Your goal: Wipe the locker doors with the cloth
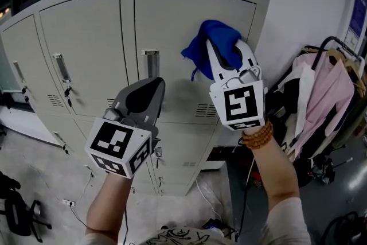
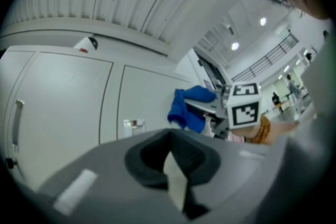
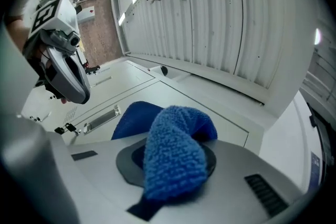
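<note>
Pinching the blue cloth [image 1: 215,37] in the right gripper [image 1: 226,47], up at the top right locker door [image 1: 172,26] (touching or just off, hard to tell). Holding the left gripper [image 1: 150,84] lower, jaws pressed together on nothing. Most likely early on, with the other doors left to wipe.

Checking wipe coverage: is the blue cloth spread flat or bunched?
Bunched: the fuzzy blue cloth sits wadded between the right gripper's jaws, a fold hanging loose below.
</note>
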A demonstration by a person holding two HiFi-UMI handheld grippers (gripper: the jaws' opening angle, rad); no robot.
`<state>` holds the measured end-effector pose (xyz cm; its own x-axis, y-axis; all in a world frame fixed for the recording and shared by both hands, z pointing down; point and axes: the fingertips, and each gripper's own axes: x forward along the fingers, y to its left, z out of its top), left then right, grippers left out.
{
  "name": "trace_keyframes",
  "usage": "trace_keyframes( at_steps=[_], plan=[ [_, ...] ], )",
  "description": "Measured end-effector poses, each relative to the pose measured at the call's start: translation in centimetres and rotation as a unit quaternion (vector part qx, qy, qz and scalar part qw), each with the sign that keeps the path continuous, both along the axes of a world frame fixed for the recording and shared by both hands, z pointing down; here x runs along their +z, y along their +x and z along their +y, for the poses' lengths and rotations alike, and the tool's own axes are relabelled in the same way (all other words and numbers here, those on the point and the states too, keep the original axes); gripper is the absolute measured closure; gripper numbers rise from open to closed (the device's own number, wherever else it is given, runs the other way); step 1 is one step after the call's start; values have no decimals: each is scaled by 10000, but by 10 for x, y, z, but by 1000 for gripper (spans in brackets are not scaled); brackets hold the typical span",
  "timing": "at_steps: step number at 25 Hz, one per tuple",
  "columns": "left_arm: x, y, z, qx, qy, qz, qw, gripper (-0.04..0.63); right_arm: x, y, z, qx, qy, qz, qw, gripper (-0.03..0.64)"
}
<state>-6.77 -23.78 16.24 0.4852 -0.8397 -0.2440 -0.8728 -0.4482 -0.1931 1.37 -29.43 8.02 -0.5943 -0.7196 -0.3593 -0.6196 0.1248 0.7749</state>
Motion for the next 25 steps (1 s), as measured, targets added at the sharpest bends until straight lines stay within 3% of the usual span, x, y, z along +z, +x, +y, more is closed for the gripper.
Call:
trace_keyframes(
  at_steps=[5,8,14,20,25],
  plan=[
    [16,-13,1,-138,-135,99,9998,594,40,-17,4,-374,-614,-77,9974,594],
    [26,-13,6,-129,-187,165,9996,594,50,-21,28,-817,-701,-387,9934,594],
    [38,-4,25,-2,-205,526,9984,594,80,-19,81,-1513,-1331,-1126,9730,594],
    [61,9,29,-57,-306,481,9984,594,125,-6,93,-1537,-1949,-1528,9566,594],
    [71,17,24,-47,-379,435,9983,594,141,-4,88,-1530,-2182,-1621,9501,594]
  ],
)
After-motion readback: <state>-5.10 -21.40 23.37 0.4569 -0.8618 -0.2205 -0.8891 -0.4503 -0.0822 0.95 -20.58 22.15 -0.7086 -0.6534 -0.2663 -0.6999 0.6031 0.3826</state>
